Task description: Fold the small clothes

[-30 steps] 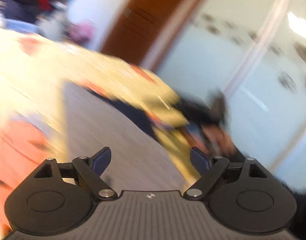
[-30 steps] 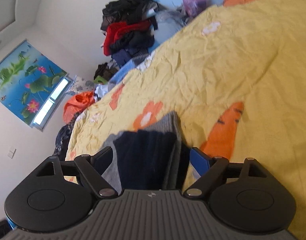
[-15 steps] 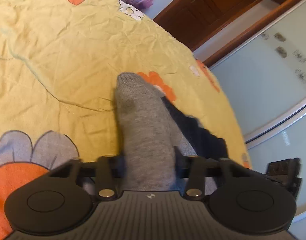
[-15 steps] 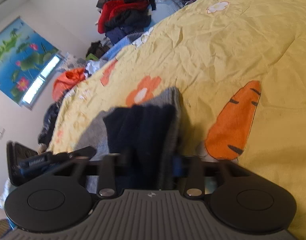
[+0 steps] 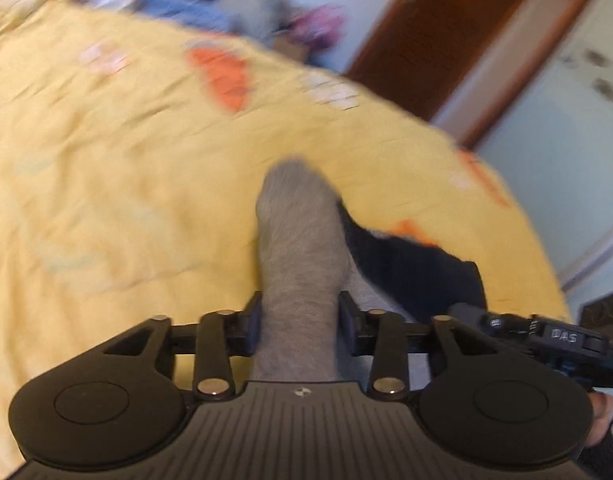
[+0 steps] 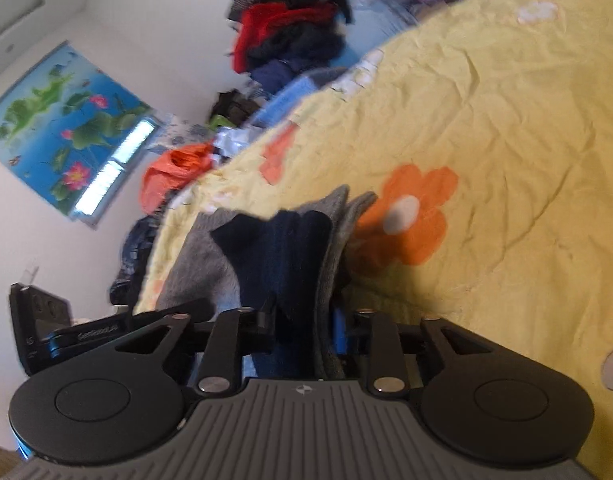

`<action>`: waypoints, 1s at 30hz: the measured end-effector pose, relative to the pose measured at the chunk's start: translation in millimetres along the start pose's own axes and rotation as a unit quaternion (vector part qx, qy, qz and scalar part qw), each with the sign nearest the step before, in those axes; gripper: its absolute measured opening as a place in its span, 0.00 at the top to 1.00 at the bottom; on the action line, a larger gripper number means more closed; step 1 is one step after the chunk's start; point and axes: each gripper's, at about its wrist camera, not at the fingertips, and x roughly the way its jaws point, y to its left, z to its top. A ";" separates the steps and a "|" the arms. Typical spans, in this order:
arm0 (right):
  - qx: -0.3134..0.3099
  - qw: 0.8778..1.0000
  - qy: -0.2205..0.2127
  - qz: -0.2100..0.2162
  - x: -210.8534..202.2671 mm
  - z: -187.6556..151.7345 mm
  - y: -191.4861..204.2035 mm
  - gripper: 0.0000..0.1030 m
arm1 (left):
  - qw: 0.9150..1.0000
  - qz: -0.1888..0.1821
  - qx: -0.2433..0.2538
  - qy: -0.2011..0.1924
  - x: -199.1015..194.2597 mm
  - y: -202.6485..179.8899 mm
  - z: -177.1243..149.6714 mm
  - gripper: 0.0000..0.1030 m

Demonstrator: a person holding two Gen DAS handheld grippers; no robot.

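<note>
Both tools have just closed in from wide open and then eased back a little. Our left tool (image 5: 300, 320) now has the grey knitted sock toe (image 5: 298, 240) between its pads, which press its sides low in the frame's centre. Our right tool (image 6: 302, 326) is clamped on the sock pair's other end, where the dark navy ribbed cuff (image 6: 282, 248) lies on grey knit — low centre of its view. A second ago nothing sat between the left pads; now the pair is held at both ends, over the yellow flowered bedspread (image 6: 506, 120). We judge the fold can begin — bringing toe towards cuff. The left view is blurred, so how much cloth is pinched is unclear.
</note>
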 end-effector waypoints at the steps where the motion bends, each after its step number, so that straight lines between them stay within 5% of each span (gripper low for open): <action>1: 0.009 1.000 -0.001 0.000 -1.1 -4.4 -3.8 0.47 | 1.000 -0.018 -0.010 -0.005 -7.3 7.1 -6.9 0.57; 3: 0.001 1.000 0.009 0.028 -15.6 -16.3 -5.4 0.34 | 0.998 -0.060 -0.015 -0.012 -25.2 17.4 -25.8 0.44; 5: -0.022 0.999 0.023 0.027 -37.6 -34.6 -2.3 0.31 | 0.996 -0.088 -0.025 -0.012 -40.5 26.9 -48.2 0.37; 12: -0.028 0.996 0.076 0.037 -82.1 -94.6 1.3 0.31 | 0.987 -0.150 -0.043 0.031 -51.7 28.1 -106.8 0.37; 16: -0.053 0.993 0.096 0.046 -70.5 -106.0 22.4 0.33 | 0.988 -0.141 -0.048 0.039 -49.1 23.5 -112.5 0.46; 17: -0.063 0.992 0.102 0.037 -67.3 -107.6 27.7 0.47 | 0.990 -0.129 -0.043 0.044 -49.6 21.3 -111.2 0.75; 18: -0.069 0.991 0.113 0.021 -61.9 -107.7 31.2 0.76 | 0.991 -0.119 -0.039 0.050 -50.0 19.9 -109.7 0.83; 19: -0.076 0.990 0.118 0.014 -60.7 -108.9 34.1 0.80 | 0.991 -0.117 -0.040 0.049 -50.8 19.6 -107.7 0.84; 25: -0.106 0.987 0.102 0.057 -102.9 -120.1 48.3 0.81 | 0.990 -0.134 0.001 0.036 -96.2 8.3 -125.9 0.88; 28: -0.107 0.988 0.109 0.036 -108.3 -132.4 39.2 0.79 | 0.993 -0.099 0.035 0.046 -94.3 5.9 -145.9 0.85; 30: -0.108 0.988 0.107 0.013 -110.2 -135.7 34.6 0.51 | 0.996 -0.059 0.049 0.037 -95.4 10.0 -151.1 0.78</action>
